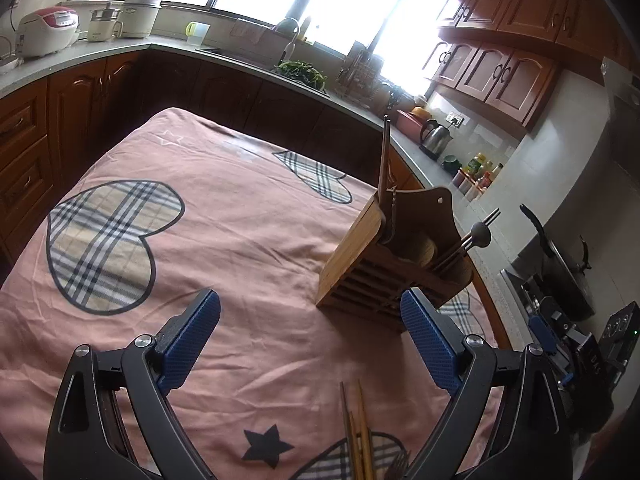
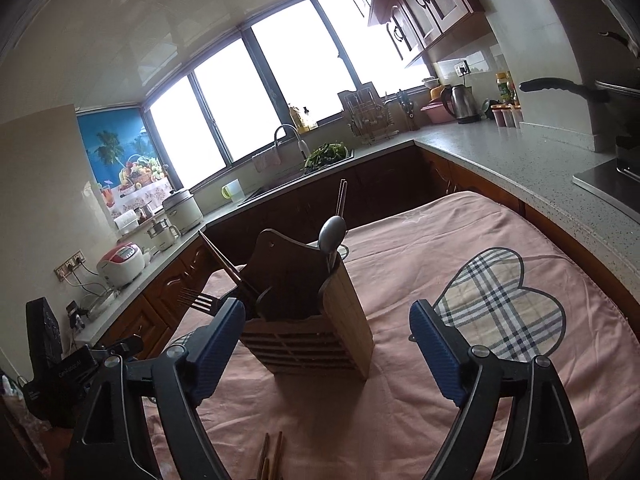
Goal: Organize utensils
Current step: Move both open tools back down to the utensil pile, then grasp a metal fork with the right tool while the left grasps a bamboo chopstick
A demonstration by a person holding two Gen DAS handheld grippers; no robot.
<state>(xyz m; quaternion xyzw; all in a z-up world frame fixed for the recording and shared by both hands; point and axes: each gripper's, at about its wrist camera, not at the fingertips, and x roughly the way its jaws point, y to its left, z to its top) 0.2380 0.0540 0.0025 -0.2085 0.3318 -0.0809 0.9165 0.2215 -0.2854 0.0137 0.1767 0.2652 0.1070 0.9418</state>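
Both grippers, left [image 1: 310,320] and right [image 2: 328,330], hover with jaws spread wide, holding nothing (blue pads bare); the slatted bamboo utensil holder [image 2: 316,320] stands on the pink heart-patterned tablecloth [image 1: 224,216], loose wooden chopsticks [image 1: 358,436] lying nearby.

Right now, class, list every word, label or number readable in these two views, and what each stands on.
"DAS", partly legible, on the black box-shaped device at the right edge.
White lettering on the black plastic device at left: too blurred to read.
Labels on the coloured condiment bottles: too small.
Slatted wooden utensil holder: no text.
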